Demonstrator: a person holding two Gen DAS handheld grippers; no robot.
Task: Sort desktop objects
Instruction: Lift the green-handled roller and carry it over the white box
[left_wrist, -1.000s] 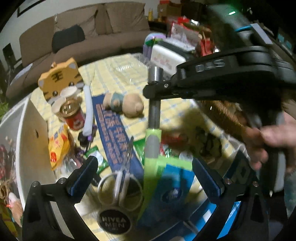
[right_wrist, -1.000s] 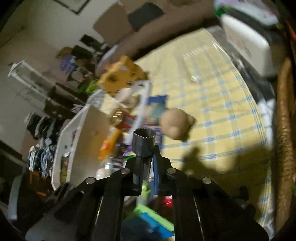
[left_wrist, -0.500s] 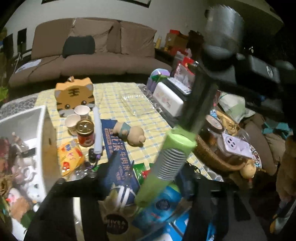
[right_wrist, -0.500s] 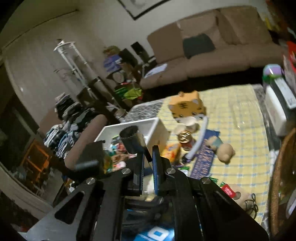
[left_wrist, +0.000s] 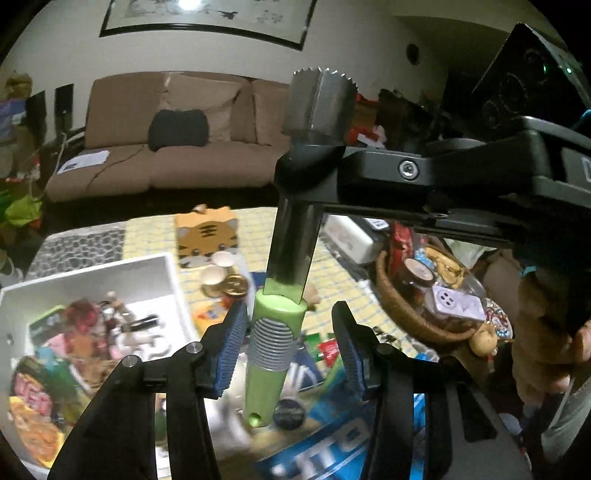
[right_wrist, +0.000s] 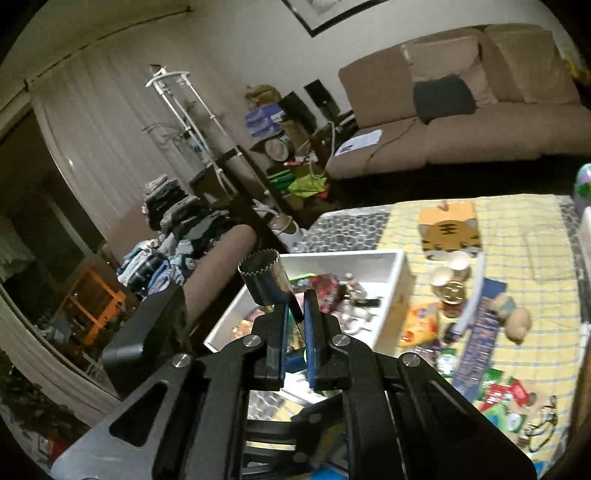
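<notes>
**Corer lifted clear of the table, left tool closing on its handle**

A second ago the long corer with a green ribbed handle and serrated steel tube (left_wrist: 275, 332) stood low among the clutter, and the left tool (left_wrist: 288, 341) was spread wide below it. Now both tools are raised, the sofa and wall fill the background, and the left tool's jaws are closing on either side of the green handle; a gap shows on each side, so the blue pads (left_wrist: 231, 349) do not press it yet. The right tool (right_wrist: 295, 334) is pinched tight on the steel tube just under the toothed end, holding the corer upright and slightly tilted.

Below, the white open box full of mixed small items (left_wrist: 170, 280) sits at the left of the yellow checked table (right_wrist: 524, 258). Near it are the orange tiger-faced box (left_wrist: 207, 234), two paper cups and a gold-lidded can (left_wrist: 236, 284). A wicker basket of odds and ends (left_wrist: 402, 310) lies to the right. The corer and right tool block the view of the table's middle.
</notes>
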